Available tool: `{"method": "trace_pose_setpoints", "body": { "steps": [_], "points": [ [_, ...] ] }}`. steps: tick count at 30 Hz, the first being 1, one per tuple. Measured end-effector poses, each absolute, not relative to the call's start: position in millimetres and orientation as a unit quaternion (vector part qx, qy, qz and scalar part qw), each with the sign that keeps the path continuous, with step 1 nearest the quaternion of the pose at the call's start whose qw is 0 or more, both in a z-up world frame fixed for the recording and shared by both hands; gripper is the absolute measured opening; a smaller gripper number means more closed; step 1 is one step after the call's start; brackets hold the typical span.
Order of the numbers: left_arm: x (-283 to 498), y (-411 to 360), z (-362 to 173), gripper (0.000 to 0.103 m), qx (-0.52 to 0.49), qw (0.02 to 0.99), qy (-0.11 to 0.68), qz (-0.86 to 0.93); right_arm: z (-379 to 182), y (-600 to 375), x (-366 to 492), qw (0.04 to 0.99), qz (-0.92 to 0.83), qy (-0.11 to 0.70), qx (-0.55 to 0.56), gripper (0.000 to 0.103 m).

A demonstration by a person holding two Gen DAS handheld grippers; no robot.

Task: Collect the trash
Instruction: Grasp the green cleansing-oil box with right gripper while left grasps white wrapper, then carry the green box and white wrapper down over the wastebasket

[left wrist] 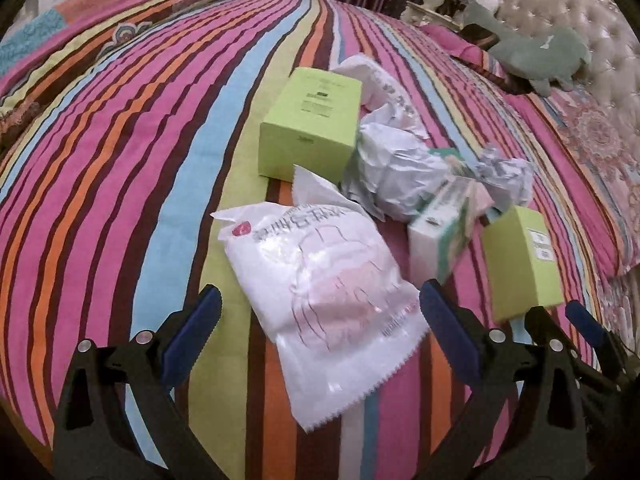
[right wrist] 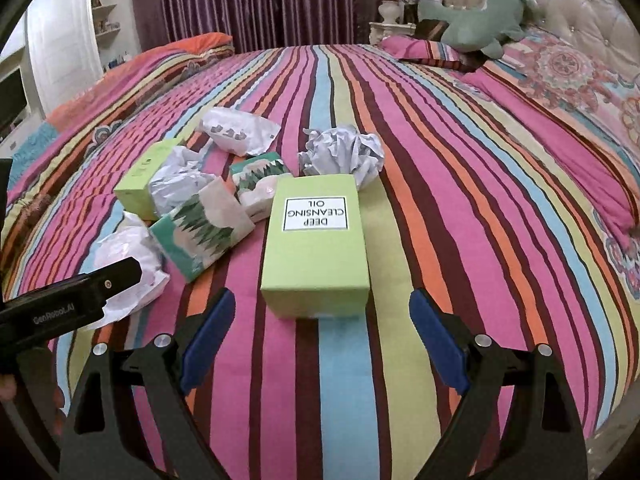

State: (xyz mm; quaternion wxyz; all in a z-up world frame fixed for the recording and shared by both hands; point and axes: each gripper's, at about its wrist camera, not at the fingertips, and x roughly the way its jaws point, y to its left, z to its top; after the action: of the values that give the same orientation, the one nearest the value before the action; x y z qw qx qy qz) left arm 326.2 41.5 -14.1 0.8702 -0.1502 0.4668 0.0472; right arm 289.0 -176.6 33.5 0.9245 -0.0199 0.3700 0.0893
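Observation:
Trash lies in a heap on a striped bedspread (left wrist: pixel 120 160). A white plastic packet (left wrist: pixel 320 280) rests flat between the spread fingers of my left gripper (left wrist: pixel 320 304), which is open and not pressing on it. A lime-green box labelled "Deep Cleansing Oil" (right wrist: pixel 316 240) lies just ahead of my right gripper (right wrist: pixel 322 328), open, with its blue pads (right wrist: pixel 208 332) apart on either side. Behind them sit a larger green box (left wrist: pixel 312 120), crumpled white paper (left wrist: pixel 392 172), a green-and-white tissue pack (right wrist: pixel 200 232) and another paper ball (right wrist: pixel 344 152).
A green plush toy (right wrist: pixel 480 16) lies by the tufted headboard (right wrist: pixel 580 12) at the far right. A patterned pillow (right wrist: pixel 560 72) is below it. Purple curtains (right wrist: pixel 256 0) and white shelves (right wrist: pixel 80 32) stand beyond the bed. The left gripper's black body (right wrist: pixel 72 304) enters the right wrist view.

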Motion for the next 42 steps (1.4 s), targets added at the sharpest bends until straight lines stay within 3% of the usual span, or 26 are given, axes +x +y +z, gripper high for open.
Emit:
{"method": "trace_pose_setpoints", "body": {
  "steps": [12, 14, 15, 17, 18, 19, 20, 42],
  "points": [
    [354.8, 50.6, -25.2, 0.096, -0.143, 0.855, 0.492, 0.083, 14.7, -165.9, 319.1, 0.915, 0.069, 0.394, -0.042, 0.084],
    [357.4, 47.3, -26.1, 0.096, -0.122, 0.854, 0.498, 0.086, 12.9, -166.8, 321.6, 0.914, 0.069, 0.399, -0.038, 0.083],
    [358.5, 46.4, -26.5, 0.095, -0.114, 0.854, 0.501, 0.087, 11.4, -167.9, 322.9, 0.911, 0.071, 0.405, -0.032, 0.078],
    [359.7, 45.4, -25.6, 0.084, -0.106, 0.855, 0.502, 0.076, 8.5, -169.7, 324.2, 0.904, 0.078, 0.420, -0.020, 0.064],
    [358.9, 45.7, -23.1, 0.067, -0.100, 0.858, 0.499, 0.075, 8.3, -170.8, 322.8, 0.903, 0.081, 0.422, -0.017, 0.058],
    [358.0, 46.1, -20.7, 0.043, -0.097, 0.860, 0.495, 0.074, 8.8, -170.9, 320.4, 0.903, 0.079, 0.421, -0.021, 0.055],
    [357.1, 48.6, -17.7, 0.041, -0.101, 0.862, 0.492, 0.068, 9.1, -170.8, 318.0, 0.903, 0.079, 0.421, -0.024, 0.055],
    [248.9, 61.0, 12.5, 0.038, -0.080, 0.875, 0.476, 0.029, 29.5, -191.2, 220.5, 0.901, 0.116, 0.417, 0.026, 0.055]
  ]
}}
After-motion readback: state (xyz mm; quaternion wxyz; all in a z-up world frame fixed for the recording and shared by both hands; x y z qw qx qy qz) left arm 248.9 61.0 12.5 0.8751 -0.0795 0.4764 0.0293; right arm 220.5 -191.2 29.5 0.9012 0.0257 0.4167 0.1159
